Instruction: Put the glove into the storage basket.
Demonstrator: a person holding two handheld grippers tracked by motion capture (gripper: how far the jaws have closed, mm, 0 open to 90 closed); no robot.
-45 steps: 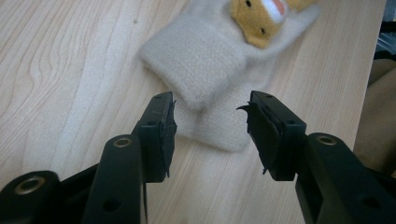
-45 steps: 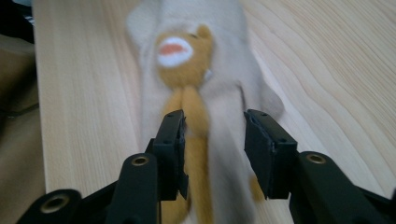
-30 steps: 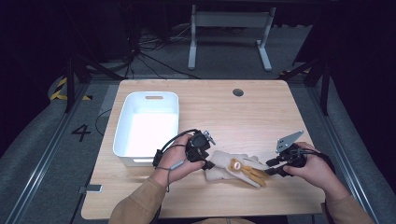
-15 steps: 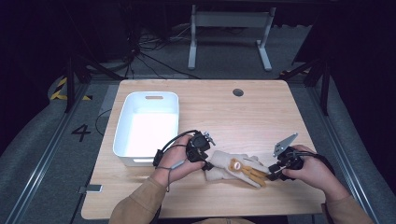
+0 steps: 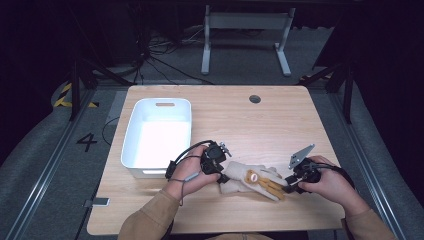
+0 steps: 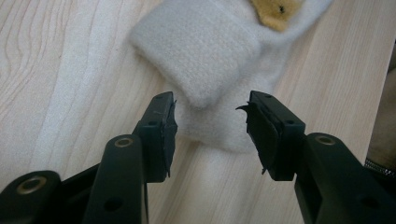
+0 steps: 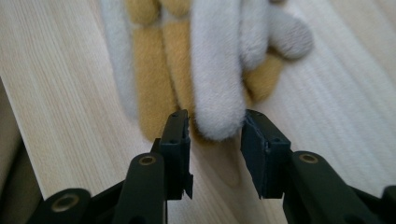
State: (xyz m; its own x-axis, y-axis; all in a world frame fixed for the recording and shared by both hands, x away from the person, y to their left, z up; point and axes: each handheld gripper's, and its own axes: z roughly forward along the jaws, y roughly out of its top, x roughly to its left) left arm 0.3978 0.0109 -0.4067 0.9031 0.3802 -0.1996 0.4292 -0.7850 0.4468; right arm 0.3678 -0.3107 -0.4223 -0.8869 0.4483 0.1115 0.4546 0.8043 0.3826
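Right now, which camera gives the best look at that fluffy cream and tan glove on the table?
The high view: it takes in the whole glove lying flat between the two grippers, with its bear patch. The left gripper view gives a close look at its cream cuff, and the right gripper view at its cream and tan fingers.

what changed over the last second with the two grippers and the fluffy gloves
The right gripper slid in from the right toward the fingertips of the cream and tan fleece gloves; its jaws have just been closing around one cream glove finger, pads not yet pressing. The left gripper, at the cuff, the gloves and the white plastic bin stayed put.
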